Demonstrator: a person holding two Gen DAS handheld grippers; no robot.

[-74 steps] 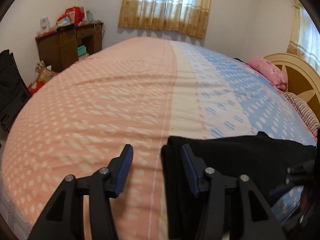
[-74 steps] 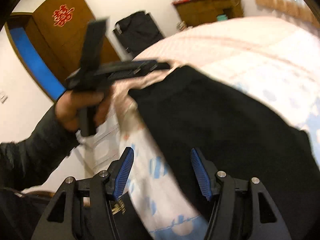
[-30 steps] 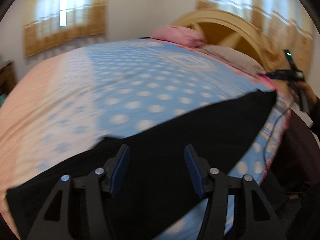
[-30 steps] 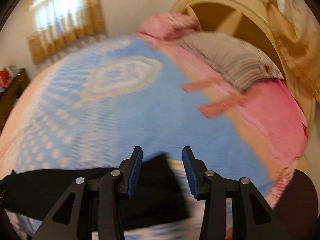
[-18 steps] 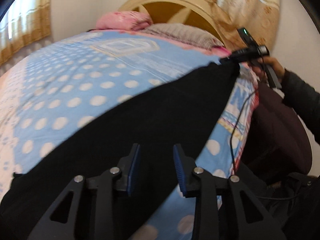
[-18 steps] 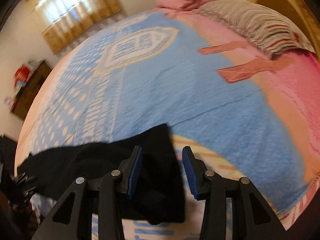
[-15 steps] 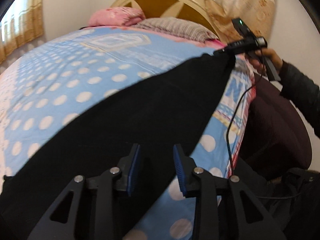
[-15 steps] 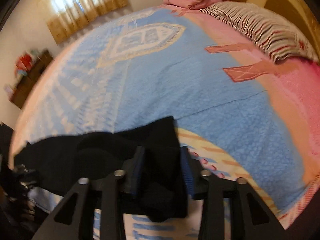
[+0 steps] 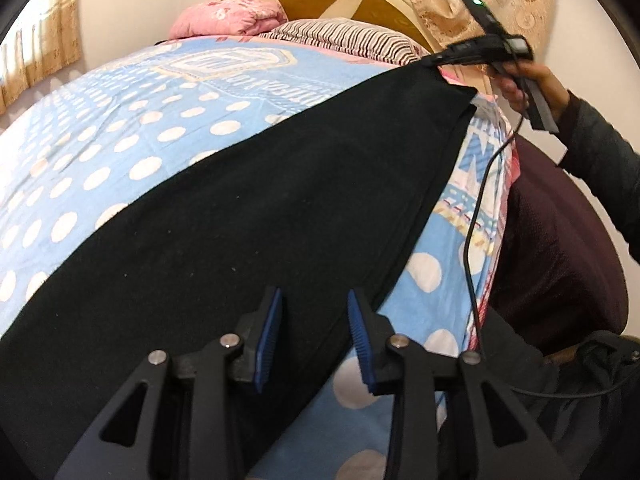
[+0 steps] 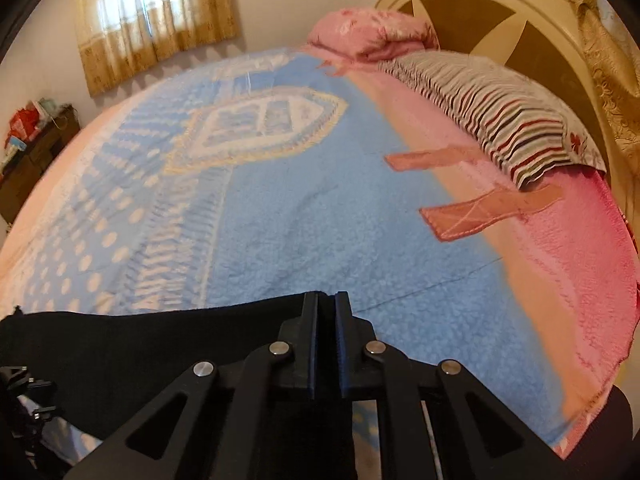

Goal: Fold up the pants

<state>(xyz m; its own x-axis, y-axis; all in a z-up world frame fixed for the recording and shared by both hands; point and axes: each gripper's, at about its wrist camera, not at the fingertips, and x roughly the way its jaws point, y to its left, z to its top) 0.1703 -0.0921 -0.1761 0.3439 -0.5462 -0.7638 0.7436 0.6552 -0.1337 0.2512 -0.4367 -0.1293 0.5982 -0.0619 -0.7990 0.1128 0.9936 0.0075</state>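
Across the near edge of the bed [image 9: 132,128], the black pants [image 9: 248,208] are lying stretched out in a long flat band over the blue, white-dotted blanket [image 10: 304,216]. In the left wrist view the left gripper [image 9: 314,320] is hanging over the near end of the pants, close to their long edge. Its blue-padded fingers [image 9: 269,330] are standing apart with the black cloth showing below and between them; whether the pads are pressing on any fold, I cannot tell. At the far end of the band, the right gripper [image 9: 436,60] is pinching the corner of the pants, with the person's right hand [image 9: 528,88] wrapping its handle and a dark sleeve [image 9: 600,160] trailing behind it. A thin black cable [image 9: 476,216] is dangling from that tool down over the bed's side.

In the right wrist view, the right gripper [image 10: 326,300] is showing its fingers [image 10: 310,320] drawn together, having just been closing, and they are clamping the edge of the pants [image 10: 152,344] right at the cloth's corner. Beyond them the blanket is running up to a striped pillow [image 10: 492,112] and a pink pillow [image 10: 372,34], both resting against the cream headboard [image 10: 480,4]. Curtains [image 10: 156,20] are covering the window on the far wall.
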